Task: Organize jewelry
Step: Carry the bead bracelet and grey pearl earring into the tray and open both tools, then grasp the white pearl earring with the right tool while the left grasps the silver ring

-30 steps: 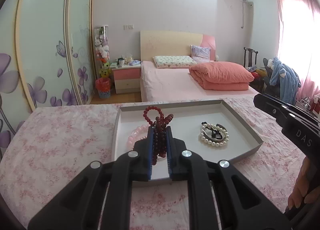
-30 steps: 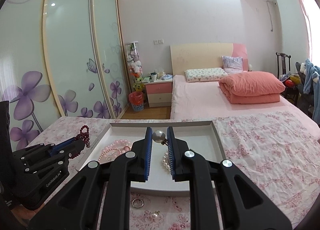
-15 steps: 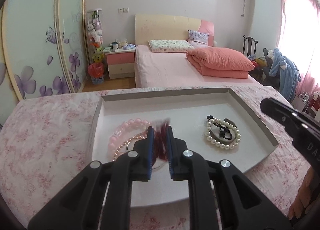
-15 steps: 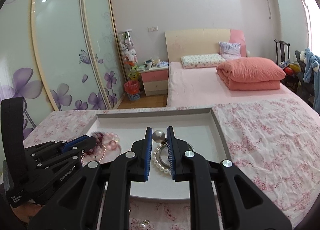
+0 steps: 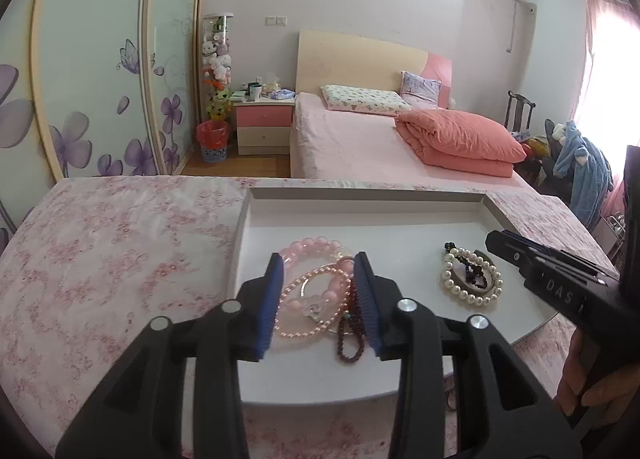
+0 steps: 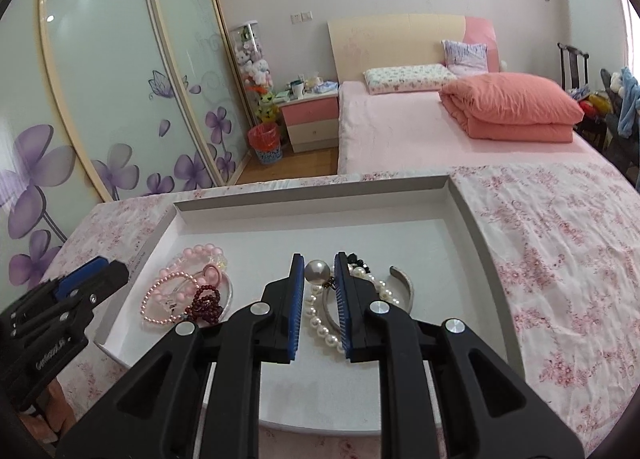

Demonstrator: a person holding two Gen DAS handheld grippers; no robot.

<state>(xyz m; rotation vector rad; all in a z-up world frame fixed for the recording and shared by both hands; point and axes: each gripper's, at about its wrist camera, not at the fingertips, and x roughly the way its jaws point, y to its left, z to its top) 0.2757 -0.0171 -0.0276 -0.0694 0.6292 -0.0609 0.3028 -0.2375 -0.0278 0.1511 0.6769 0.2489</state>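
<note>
Left wrist view: left gripper [image 5: 318,265] was over the near left part of the white tray [image 5: 360,195], which sat on the floral-clothed desk [image 5: 120,259]. Its fingers [image 5: 272,299] had just been opening and stood partly apart. The dark red bead string [image 5: 350,333] lay on the tray between them, beside the right finger; whether it touched that pad could not be told. The pink bracelets [image 5: 312,287] lay under and between the fingers. The pearl bracelet [image 5: 472,279] lay to the right, with the right gripper [image 5: 496,241] just above it.

Right wrist view: right gripper [image 6: 318,259] was over the middle of the tray [image 6: 312,195]. Its fingers [image 6: 297,291] had just been opening slightly; the gap was narrow. A pearl earring [image 6: 317,272] sat between the tips, seemingly pinched. The pearl bracelet [image 6: 324,323] and a metal bangle [image 6: 404,283] lay below. The red beads [image 6: 206,301] and pink bracelets [image 6: 180,283] lay to the left, near the left gripper [image 6: 100,267].
</note>
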